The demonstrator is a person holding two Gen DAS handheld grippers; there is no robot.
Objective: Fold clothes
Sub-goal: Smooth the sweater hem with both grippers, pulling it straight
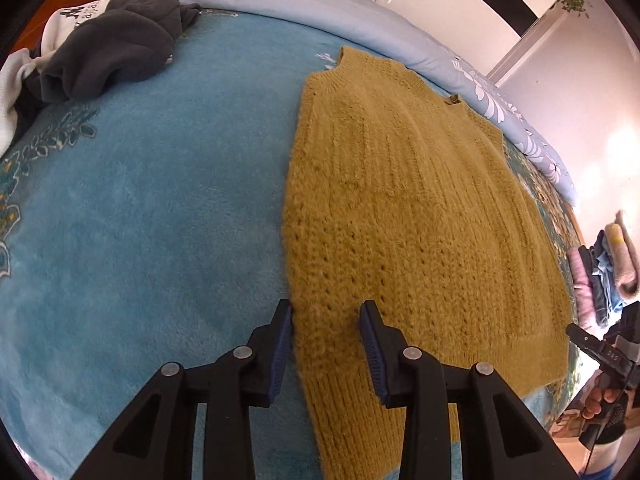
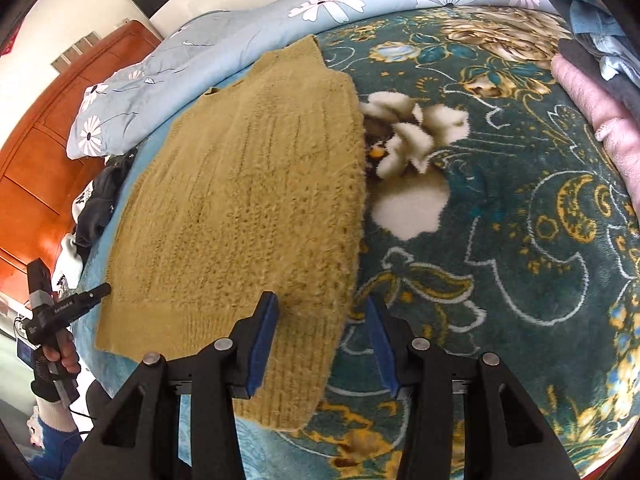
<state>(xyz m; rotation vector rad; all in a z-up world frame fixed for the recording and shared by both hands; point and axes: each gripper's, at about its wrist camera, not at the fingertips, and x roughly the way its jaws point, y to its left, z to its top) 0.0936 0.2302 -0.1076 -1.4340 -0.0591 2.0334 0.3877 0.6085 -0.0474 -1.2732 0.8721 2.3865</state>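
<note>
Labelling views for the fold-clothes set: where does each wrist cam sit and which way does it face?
Left wrist: on the left gripper, angled down at the mustard sweater's left edge; own fingers low, right gripper and a hand at the right rim.
Right wrist: on the right gripper, angled down at the sweater's right edge; left gripper at the left rim.
Shared: sweater, blanket, floral duvet.
</note>
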